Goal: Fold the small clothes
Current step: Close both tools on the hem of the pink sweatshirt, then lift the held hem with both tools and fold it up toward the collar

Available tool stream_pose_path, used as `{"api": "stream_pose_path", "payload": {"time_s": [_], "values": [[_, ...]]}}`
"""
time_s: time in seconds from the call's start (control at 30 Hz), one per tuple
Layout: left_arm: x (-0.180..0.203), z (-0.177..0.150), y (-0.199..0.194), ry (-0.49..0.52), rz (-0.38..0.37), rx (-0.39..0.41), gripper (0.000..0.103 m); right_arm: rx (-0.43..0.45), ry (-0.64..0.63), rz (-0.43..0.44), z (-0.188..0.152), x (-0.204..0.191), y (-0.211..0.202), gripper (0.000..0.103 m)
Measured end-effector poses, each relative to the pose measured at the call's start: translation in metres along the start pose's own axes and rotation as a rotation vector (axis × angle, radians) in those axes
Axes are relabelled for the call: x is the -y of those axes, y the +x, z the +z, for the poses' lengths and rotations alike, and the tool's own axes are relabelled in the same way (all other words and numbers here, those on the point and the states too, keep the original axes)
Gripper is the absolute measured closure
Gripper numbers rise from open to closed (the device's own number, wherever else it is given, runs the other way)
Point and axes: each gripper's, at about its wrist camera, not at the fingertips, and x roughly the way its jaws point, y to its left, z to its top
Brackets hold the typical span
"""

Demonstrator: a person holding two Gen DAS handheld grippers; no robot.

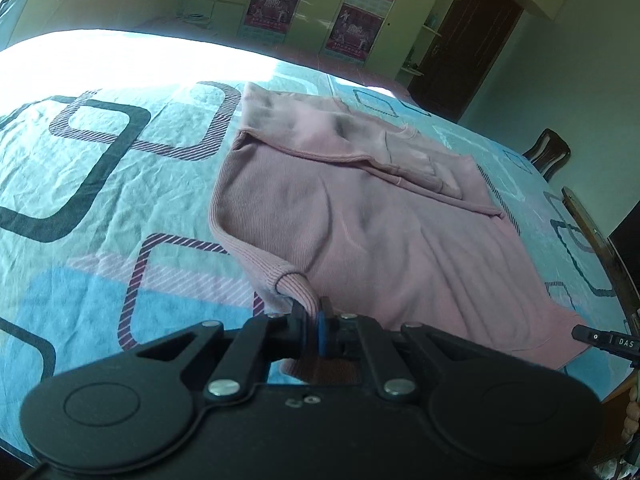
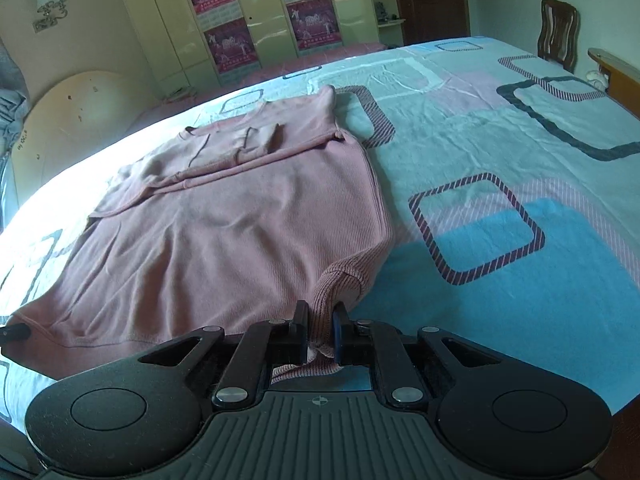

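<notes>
With each gripper (image 1: 311, 312) (image 2: 320, 318) clamped on a hem corner of the pink sweater (image 2: 240, 216), lift both evenly toward the collar.

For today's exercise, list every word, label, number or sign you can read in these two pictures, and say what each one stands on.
"DAS": white letters on a small black part at the right edge of the left wrist view, beside the pink garment.
Posters on the wardrobe doors: printed text and figures, too small and blurred to read.
Left gripper and right gripper: a small embossed mark on each body, no readable words.
</notes>
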Motion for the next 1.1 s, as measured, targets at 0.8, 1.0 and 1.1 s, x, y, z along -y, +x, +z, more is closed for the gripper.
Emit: {"api": "stream_pose_path", "payload": {"time_s": [0.8, 1.0, 1.1], "values": [[0.006, 0.198, 0.111, -0.067, 0.019, 0.186, 0.098, 0.143, 0.141, 0.099, 0.217, -0.001, 0.117, 0.093], [0.002, 0.233, 0.174, -0.07, 0.101, 0.154, 0.098, 0.079, 0.198, 0.083, 0.253, 0.007, 0.191, 0.093], [0.0, 0.247, 0.206, -0.069, 0.141, 0.123, 0.098, 0.05, 0.229, 0.074, 0.264, 0.014, 0.225, 0.093]]}}
